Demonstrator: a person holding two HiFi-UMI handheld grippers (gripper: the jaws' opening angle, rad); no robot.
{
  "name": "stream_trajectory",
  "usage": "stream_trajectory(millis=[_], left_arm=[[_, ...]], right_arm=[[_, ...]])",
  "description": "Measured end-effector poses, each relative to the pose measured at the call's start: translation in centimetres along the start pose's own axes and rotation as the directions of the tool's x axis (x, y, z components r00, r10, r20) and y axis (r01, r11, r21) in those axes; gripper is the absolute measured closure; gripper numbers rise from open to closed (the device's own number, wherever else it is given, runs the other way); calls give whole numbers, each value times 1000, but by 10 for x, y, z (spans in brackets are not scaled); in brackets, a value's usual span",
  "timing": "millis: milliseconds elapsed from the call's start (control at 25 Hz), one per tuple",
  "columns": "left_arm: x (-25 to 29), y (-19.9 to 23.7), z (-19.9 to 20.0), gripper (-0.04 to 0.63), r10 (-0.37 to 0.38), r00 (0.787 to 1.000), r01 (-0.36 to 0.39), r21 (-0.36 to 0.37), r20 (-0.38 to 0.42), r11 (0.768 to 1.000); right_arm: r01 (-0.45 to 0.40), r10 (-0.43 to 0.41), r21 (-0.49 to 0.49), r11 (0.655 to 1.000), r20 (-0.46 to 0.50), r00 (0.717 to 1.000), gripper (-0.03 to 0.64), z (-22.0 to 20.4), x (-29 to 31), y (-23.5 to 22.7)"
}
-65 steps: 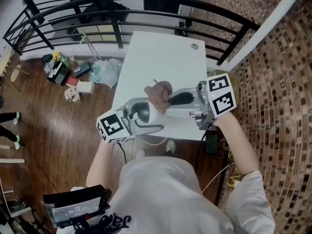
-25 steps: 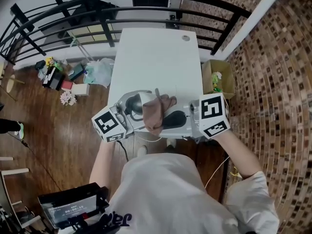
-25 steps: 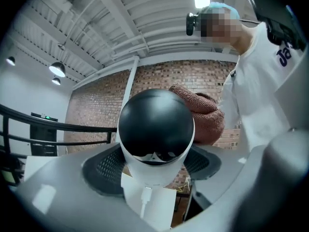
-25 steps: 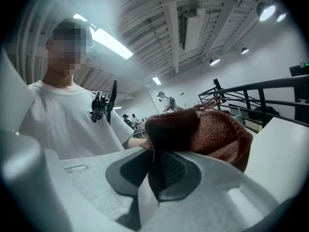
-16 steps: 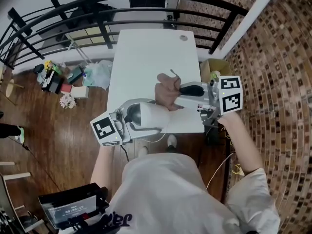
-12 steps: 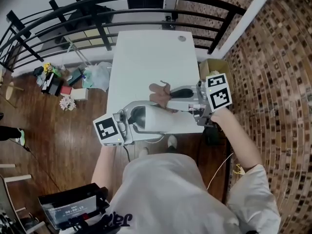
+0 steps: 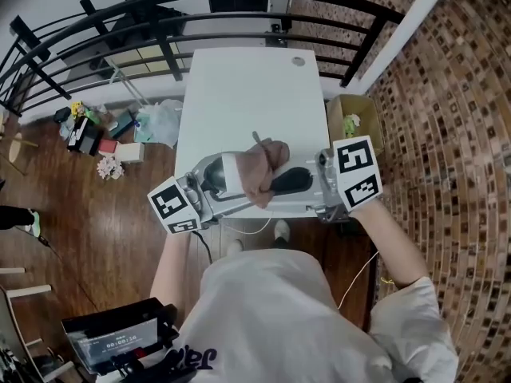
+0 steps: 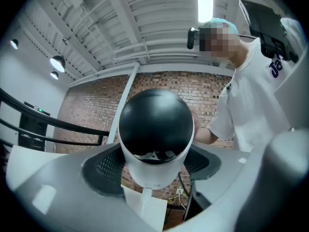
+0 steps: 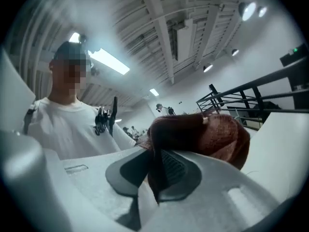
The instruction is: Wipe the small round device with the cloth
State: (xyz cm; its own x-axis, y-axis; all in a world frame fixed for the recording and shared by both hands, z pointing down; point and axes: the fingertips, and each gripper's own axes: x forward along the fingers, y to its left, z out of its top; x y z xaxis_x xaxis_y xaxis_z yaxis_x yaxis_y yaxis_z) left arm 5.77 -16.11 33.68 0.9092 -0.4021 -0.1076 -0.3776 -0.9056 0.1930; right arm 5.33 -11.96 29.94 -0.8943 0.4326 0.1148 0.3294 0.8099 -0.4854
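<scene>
Your left gripper (image 7: 217, 187) sits roughly level at centre-left of the head view, its wide-set jaws clamped on the small round device (image 8: 155, 129); your right gripper (image 7: 275, 186) points in from the right, jaws pinched on the brown cloth (image 7: 260, 168); the cloth drapes over the device above the near edge of the white table (image 7: 255, 94).

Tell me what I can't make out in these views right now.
Head view: the patch where the cloth meets the device, covered by the cloth.
Left gripper view: where the cloth sits, blocked by the device's black dome.
Right gripper view: the device, hidden behind the bunched cloth.
Dirt on the device: too small in any view.
</scene>
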Motion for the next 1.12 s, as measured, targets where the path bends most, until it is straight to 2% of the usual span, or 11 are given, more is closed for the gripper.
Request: stream_trajectory(millis=[120,200,320,440,520,640,720,760,840,1000,1120], left_arm=[[-2,4,-5,204,20,1000,-20,0,-22,1000],[-2,2,-8,204,1,1000,-1,-12,-27,1000],[-2,-10,-1,204,-79,997,79,-21,14,997],[3,-37,13,204,-194,980,193,14,49,981],[7,-57,21,204,-275,960,273,37,56,961],[13,-73,26,204,-352,934,350,57,51,935],[15,-76,27,204,-376,925,373,52,60,926],[14,-75,28,204,-376,924,374,45,70,926],[13,-71,27,204,-362,929,361,34,81,932],[15,-60,22,204,-306,947,308,-1,96,951],[16,-38,21,204,-206,972,214,-63,116,975]], right_arm=[[47,-52,-89,995,-57,997,584,-15,10,3],[53,-60,-121,991,-54,997,584,-16,9,3],[98,-91,-56,994,119,989,584,13,-21,-13],[163,-182,87,983,297,938,583,35,-70,-46],[118,-169,167,979,337,926,583,32,-80,-56],[-59,-33,250,966,349,936,583,17,-60,-51],[-184,54,305,934,390,919,583,11,-50,-46],[-231,77,331,915,419,905,583,10,-49,-46],[-257,82,358,897,437,896,583,7,-50,-48],[-188,53,310,932,398,916,583,9,-56,-42],[-122,32,225,967,366,930,583,22,-60,-29]])
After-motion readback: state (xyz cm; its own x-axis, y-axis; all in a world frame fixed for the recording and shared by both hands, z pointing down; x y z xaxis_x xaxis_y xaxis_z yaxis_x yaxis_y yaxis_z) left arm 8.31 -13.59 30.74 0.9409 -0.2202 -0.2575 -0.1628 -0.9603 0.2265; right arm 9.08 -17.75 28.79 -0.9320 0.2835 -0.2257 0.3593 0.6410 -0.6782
